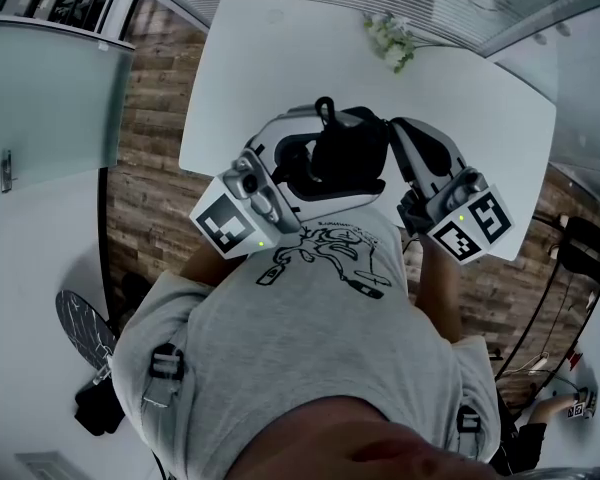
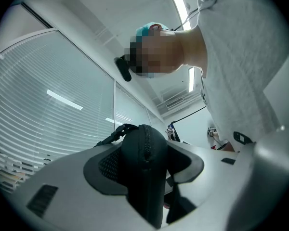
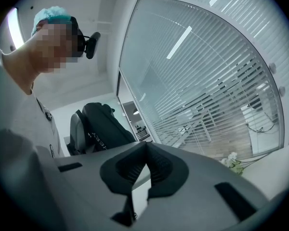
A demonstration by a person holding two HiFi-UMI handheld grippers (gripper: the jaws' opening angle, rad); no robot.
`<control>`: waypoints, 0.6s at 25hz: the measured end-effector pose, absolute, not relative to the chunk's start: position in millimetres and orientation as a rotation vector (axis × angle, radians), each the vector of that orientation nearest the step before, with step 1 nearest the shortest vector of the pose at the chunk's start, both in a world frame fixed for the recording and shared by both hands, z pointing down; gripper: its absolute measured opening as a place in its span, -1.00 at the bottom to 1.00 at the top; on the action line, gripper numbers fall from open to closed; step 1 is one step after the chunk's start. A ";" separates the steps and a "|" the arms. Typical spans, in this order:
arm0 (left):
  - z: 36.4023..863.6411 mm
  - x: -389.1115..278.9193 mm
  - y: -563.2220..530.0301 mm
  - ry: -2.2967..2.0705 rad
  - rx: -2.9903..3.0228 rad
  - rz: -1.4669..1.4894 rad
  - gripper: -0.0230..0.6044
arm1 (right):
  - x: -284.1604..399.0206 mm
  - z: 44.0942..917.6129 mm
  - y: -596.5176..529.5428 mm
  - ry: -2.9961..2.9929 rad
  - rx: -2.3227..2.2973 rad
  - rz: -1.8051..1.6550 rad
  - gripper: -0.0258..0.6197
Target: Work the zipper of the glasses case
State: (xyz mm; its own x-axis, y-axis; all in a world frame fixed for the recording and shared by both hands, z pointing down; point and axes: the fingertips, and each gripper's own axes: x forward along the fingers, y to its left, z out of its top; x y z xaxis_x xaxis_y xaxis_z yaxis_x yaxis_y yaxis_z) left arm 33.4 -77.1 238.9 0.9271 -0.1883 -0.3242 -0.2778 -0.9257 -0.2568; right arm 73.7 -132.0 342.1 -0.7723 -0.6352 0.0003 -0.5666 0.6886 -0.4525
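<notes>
Two grippers: both are held up by a person (image 1: 310, 338) in a grey printed T-shirt, above a white bench (image 1: 270, 58).
Left gripper (image 2: 144, 163): its jaws are clamped on the glasses case (image 2: 143, 186), with one dark pad pressed against each broad side.
Case position: the black case stands edge-on between the left jaws, its narrow seam facing back along them. It rises above the pads and is lifted clear of the bench.
Zipper (image 2: 145, 146): it runs up the middle of the seam, centred between the left jaws. The stretch in view looks closed, and I cannot make out the pull.
Loop (image 2: 119, 129): a black carrying loop sticks out from the far end of the case, beyond the left jaws and to their left.
Right gripper (image 3: 145, 163): its jaws are together, the pads meet at their tips, and nothing shows between them.
Case from the right jaws: it sits off to their left, near them but not between them.
Flowers (image 3: 233, 161): a small white sprig lies on the bench, beyond the right jaws and to their right.
Blinds (image 3: 207, 81): slatted window blinds fill the background behind both pairs of jaws.
Floor (image 1: 150, 188): brown wood planks show beside the bench, below the left jaws.
</notes>
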 end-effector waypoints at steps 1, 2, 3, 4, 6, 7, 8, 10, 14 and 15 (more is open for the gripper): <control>238.0 33.5 -76.9 0.344 -2.788 0.430 -0.16 | 73.8 342.6 -132.0 2.738 -0.980 -0.661 -0.90; 237.0 33.4 -76.7 0.343 -2.791 0.436 -0.16 | 73.8 343.2 -131.8 2.737 -0.979 -0.666 -0.90; 236.0 33.3 -76.5 0.343 -2.795 0.441 -0.16 | 73.7 343.8 -131.6 2.735 -0.978 -0.671 -0.90; 235.2 33.5 -76.5 0.343 -2.799 0.444 -0.16 | 73.6 344.6 -131.4 2.733 -0.978 -0.677 -0.90; 234.7 34.4 -77.3 0.347 -2.808 0.440 -0.16 | 73.3 346.6 -131.2 2.728 -0.978 -0.690 -0.90; 235.0 34.7 -77.8 0.349 -2.815 0.435 -0.16 | 72.9 348.1 -130.9 2.725 -0.978 -0.699 -0.90; 235.5 34.7 -78.1 0.353 -2.825 0.431 -0.16 | 72.2 350.1 -130.4 2.721 -0.977 -0.711 -0.90; 237.1 34.4 -78.7 0.359 -2.849 0.417 -0.16 | 70.0 355.9 -128.4 2.706 -0.968 -0.754 -0.90; 250.9 44.5 -92.7 0.378 -2.908 0.343 -0.16 | 72.2 377.1 -134.9 2.633 -0.931 -0.885 -0.90; 255.5 48.2 -98.8 0.386 -2.926 0.328 -0.16 | 74.1 383.4 -138.8 2.613 -0.920 -0.918 -0.90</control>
State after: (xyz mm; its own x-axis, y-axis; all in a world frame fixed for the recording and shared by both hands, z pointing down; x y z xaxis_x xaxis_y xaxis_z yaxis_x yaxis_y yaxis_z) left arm 48.2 -98.8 255.5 0.9422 -0.2353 -0.2383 -0.2732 -0.9517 -0.1404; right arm 74.1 -138.8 383.4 -0.7788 -0.6273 -0.0021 -0.4881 0.6081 -0.6260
